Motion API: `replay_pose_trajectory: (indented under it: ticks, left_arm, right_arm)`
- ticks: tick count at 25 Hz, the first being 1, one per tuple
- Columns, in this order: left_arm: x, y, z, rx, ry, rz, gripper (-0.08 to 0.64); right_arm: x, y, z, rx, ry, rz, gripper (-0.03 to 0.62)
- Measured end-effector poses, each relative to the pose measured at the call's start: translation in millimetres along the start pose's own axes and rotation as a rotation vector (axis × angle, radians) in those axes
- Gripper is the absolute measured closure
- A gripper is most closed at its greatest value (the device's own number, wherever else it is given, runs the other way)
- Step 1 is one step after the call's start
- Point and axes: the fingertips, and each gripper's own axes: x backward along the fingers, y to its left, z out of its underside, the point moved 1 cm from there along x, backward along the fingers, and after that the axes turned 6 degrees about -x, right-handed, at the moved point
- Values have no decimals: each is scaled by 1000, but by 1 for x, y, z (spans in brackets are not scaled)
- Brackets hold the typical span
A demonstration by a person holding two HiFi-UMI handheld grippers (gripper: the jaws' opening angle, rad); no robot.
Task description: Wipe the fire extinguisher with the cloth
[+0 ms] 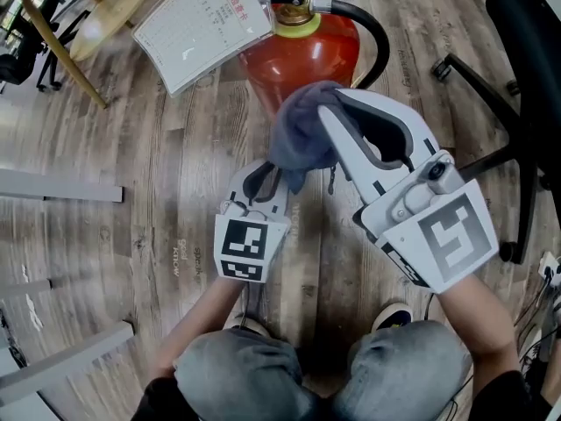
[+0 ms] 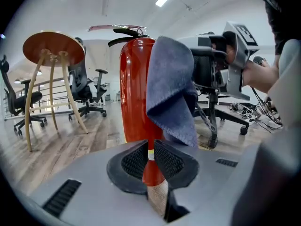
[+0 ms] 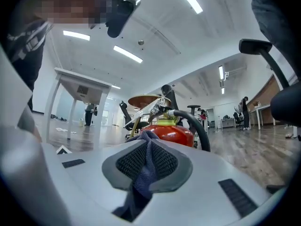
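- Knees (image 1: pixel 263 375) in grey jeans fill the bottom of the head view, with both forearms reaching forward over a wooden floor (image 1: pixel 158 147).
- Right gripper (image 1: pixel 335 103) is clenched on a grey-blue cloth (image 1: pixel 302 134); its own view shows the fabric pinched between the ribbed pads and trailing down behind them.
- Cloth hangs bunched against the upper side of the red fire extinguisher (image 1: pixel 302 60), which stands upright on the floor just ahead.
- Left gripper (image 1: pixel 263 178) sits lower, below the cloth's hanging edge; its jaws are drawn to a narrow slit with nothing caught in them.
- Black hose (image 1: pixel 377 33) loops off the extinguisher's top, and a white card (image 1: pixel 202 24) hangs from its neck.
- Black office chair (image 1: pixel 526 77) stands to the right.
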Motion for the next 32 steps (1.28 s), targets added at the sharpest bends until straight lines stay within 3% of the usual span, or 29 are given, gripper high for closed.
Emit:
replay_pose_trajectory:
  ticks: [6,12,14,20,32]
  left_arm:
    - [3,-7,-8,-12,-5,16,509]
    - [10,-2,-6,11,1,-1,509]
    - [11,0,-8,5,2,0,509]
    - [17,6,-11,6,-11,-10,509]
    - [19,11,2,33,10,-20,509]
  right_arm:
    - [-7,-5,-37,25,19,10,551]
    - [-9,-50,-54,133,64,126,555]
    - [-12,-45,-54,168,73,136,555]
    - [-46,18,-43,306,178,-27,555]
    - [-22,23,45,271,258,-94,555]
